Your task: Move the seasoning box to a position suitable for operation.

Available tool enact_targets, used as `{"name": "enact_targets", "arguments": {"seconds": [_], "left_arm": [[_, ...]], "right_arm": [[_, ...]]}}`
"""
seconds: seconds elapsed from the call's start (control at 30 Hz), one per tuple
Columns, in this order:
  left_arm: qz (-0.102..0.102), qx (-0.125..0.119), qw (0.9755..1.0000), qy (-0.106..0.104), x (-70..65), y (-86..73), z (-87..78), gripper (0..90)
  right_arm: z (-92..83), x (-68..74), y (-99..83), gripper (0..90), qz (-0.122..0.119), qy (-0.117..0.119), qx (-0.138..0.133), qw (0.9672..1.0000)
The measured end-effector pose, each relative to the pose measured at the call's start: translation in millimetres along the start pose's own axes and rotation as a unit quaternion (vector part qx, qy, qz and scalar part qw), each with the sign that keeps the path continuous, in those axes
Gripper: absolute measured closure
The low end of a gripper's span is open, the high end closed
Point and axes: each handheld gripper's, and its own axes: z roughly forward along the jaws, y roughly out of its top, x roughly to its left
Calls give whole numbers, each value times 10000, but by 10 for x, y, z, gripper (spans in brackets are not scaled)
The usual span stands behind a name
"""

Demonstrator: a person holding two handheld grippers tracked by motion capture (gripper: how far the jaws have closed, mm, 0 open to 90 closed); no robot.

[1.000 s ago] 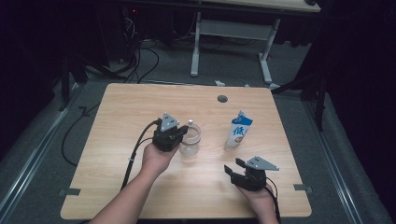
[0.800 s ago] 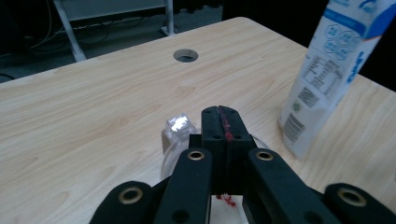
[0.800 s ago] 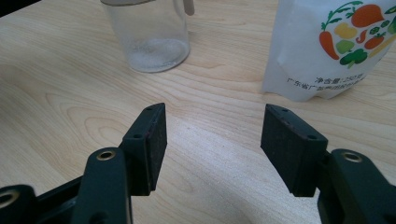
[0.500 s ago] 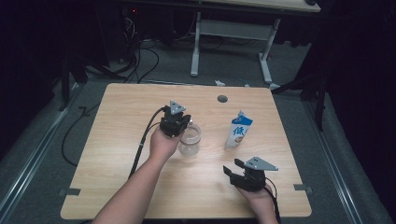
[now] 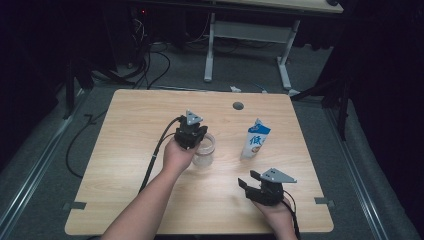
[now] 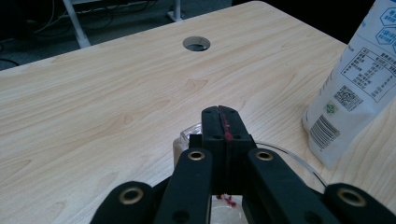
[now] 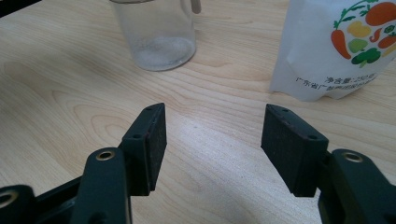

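A clear glass jar [image 5: 206, 154] stands mid-table, and a white printed pouch [image 5: 255, 141] stands upright to its right. My left gripper [image 5: 196, 136] hangs over the jar's left rim with its jaws shut. In the left gripper view its black jaws [image 6: 219, 114] meet flat, with red flecks along the seam. The jar rim [image 6: 187, 138] lies just below them and the pouch [image 6: 359, 84] is at the right. My right gripper [image 5: 248, 180] rests open near the front right, nothing between its pads [image 7: 212, 135]. It faces the jar [image 7: 159, 32] and the pouch [image 7: 345, 46].
The wooden table [image 5: 125, 165] has a round cable hole [image 5: 238, 106] near its far edge. A black cable [image 5: 155, 155] trails from the left gripper toward the front. Desk legs and cables stand on the dark floor beyond the table.
My left gripper has moved away from me and to the right, from beside the jar to over its rim. The right gripper, jar and pouch have stayed put.
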Motion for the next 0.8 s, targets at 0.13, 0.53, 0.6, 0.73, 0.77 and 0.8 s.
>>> {"name": "enact_targets", "arguments": {"seconds": [0.13,0.53,0.6,0.73,0.77,0.8], "left_arm": [[-26,23,10000,66,25,5,23,900],[73,53,10000,-22,-23,3,49,900],[122,53,9999,-34,-51,-9,35,900],[194,80,9998,-39,-91,-38,-16,900],[212,73,9997,-44,-101,-47,-28,900],[220,78,9997,-77,-106,-57,-43,900]], "right_arm": [[-1,7,-2,408,4,-6,6,10000],[8,11,-9,406,7,1,28,10000],[6,11,-8,406,7,2,27,10000],[-3,10,-6,406,22,-2,11,10000],[-2,8,-7,406,28,0,0,10000],[-2,9,-8,407,46,-1,7,10000]]}}
